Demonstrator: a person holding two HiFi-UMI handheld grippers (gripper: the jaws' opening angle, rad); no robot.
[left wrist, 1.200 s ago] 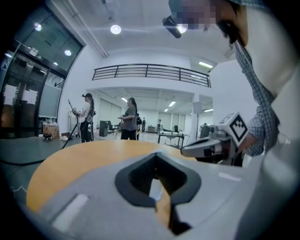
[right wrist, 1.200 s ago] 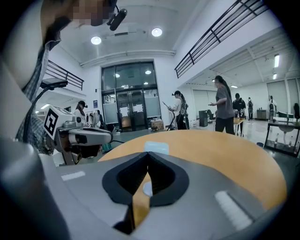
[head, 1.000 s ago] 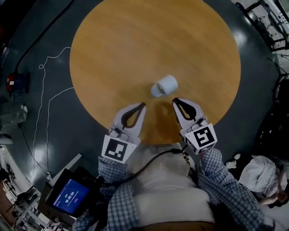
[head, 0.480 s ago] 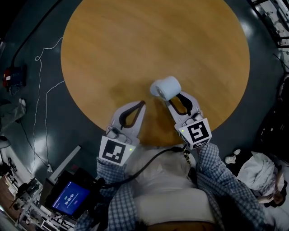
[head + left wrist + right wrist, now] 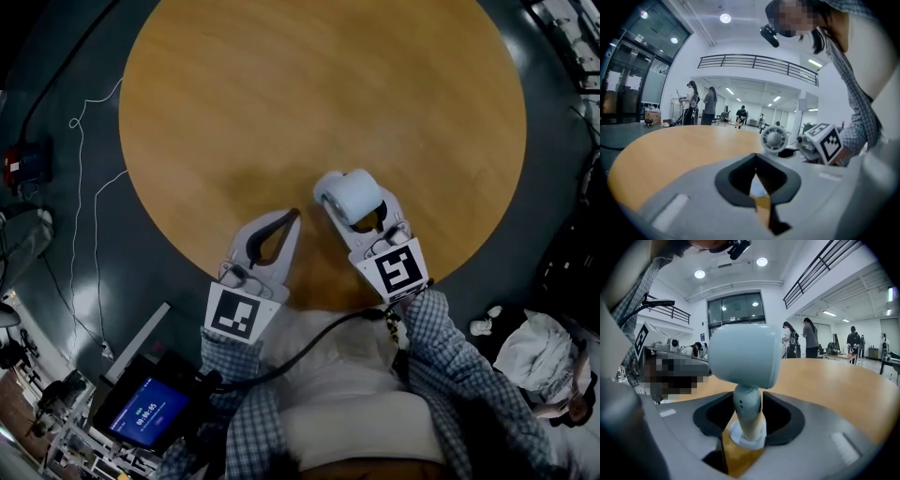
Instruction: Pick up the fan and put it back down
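A small white fan (image 5: 352,194) with a rounded head and a short stem stands upright on the round wooden table (image 5: 281,94). My right gripper (image 5: 357,204) is around it, and its jaws are opening. In the right gripper view the fan's stem (image 5: 748,416) stands between the right gripper's (image 5: 749,405) jaws with its base on the wood; the pads do not press on it. My left gripper (image 5: 293,217) hovers to the left of the fan, shut and empty. In the left gripper view the fan's grille (image 5: 774,139) faces the left gripper (image 5: 757,161).
The table's near edge runs just under both grippers. On the dark floor lie a thin white cable (image 5: 80,169) and a red object (image 5: 23,164) at left. A device with a lit screen (image 5: 150,408) sits at lower left, a white bundle (image 5: 539,352) at lower right.
My right gripper has moved forward and left from beside the fan to around its stem, and its jaws have spread apart. The left gripper stays shut and has sunk slightly.
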